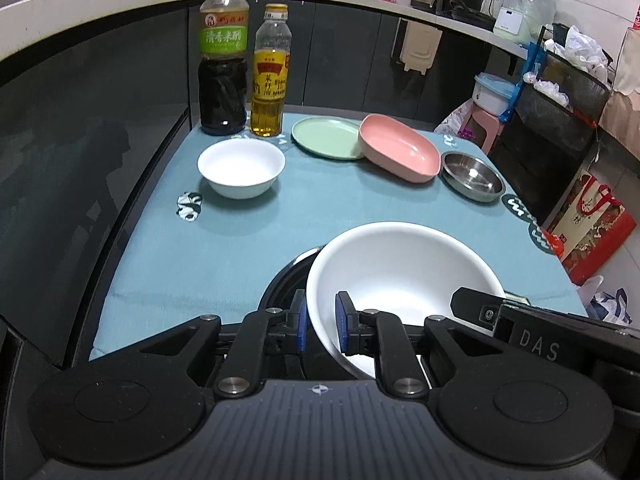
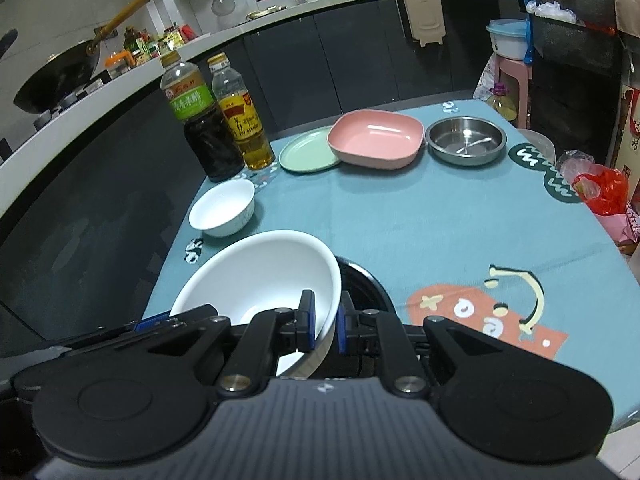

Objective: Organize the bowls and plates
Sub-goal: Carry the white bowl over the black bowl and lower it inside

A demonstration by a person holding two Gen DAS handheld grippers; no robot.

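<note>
Both hand-held grippers [image 1: 322, 322] [image 2: 324, 322] clamp opposite rims of a plain white bowl [image 1: 400, 276].

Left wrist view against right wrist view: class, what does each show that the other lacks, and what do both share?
Only the left shows the red-handled gift bag. Only the right shows the wok and the cloth's orange cartoon print. Both share the large white bowl, clamped at opposite rims by the left gripper and right gripper, and the pink dish.

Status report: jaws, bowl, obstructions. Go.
Left gripper and right gripper both shut on large white bowl rim, opposite sides. Bowl tilted above black dish. Nothing in the way.
</note>
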